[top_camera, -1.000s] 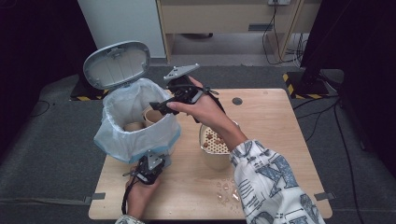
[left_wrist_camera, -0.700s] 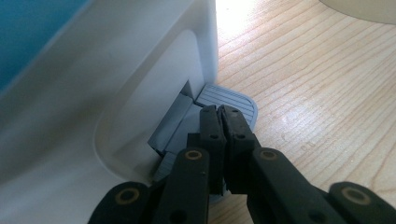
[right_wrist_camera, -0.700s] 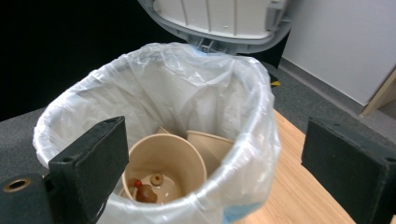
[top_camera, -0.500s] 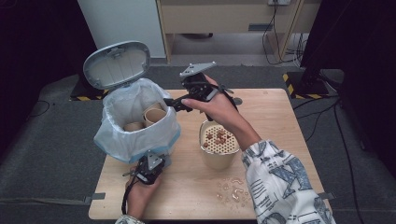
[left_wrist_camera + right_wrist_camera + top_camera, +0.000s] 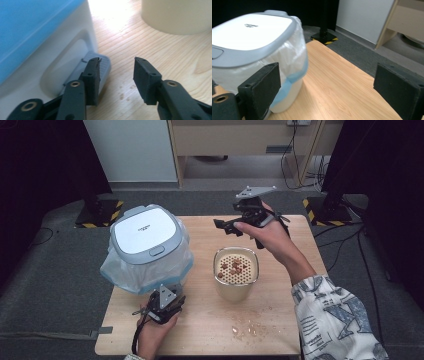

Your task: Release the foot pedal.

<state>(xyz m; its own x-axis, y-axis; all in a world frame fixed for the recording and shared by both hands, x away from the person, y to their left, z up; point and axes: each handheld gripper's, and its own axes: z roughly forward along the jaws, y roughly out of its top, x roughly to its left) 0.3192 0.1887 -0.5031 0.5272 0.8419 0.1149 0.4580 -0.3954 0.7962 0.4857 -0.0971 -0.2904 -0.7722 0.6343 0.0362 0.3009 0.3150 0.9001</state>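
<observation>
A white pedal bin [image 5: 145, 238] lined with a blue and white bag stands at the table's left, its grey-rimmed lid [image 5: 247, 32] down. At its foot my left gripper [image 5: 166, 297] is open, and its left jaw rests over the grey pedal [image 5: 101, 67] while the right jaw hangs over bare wood. My right gripper [image 5: 223, 226] is held in the air right of the bin, open wide and empty, with its jaws pointing at the bin. A cream container [image 5: 236, 271] with a perforated insert and brown bits stands mid-table.
Crumbs [image 5: 246, 328] lie on the wooden table [image 5: 295, 235] in front of the cream container [image 5: 175, 15]. Behind the table stand a white cabinet [image 5: 132, 150] and a wooden shelf [image 5: 240, 140]. Dark floor surrounds the table.
The bin's lid, which stood up, has dropped shut over the bag. My right gripper has drawn back from the bin's mouth to the right and a little higher. The left hand has stayed by the pedal.
</observation>
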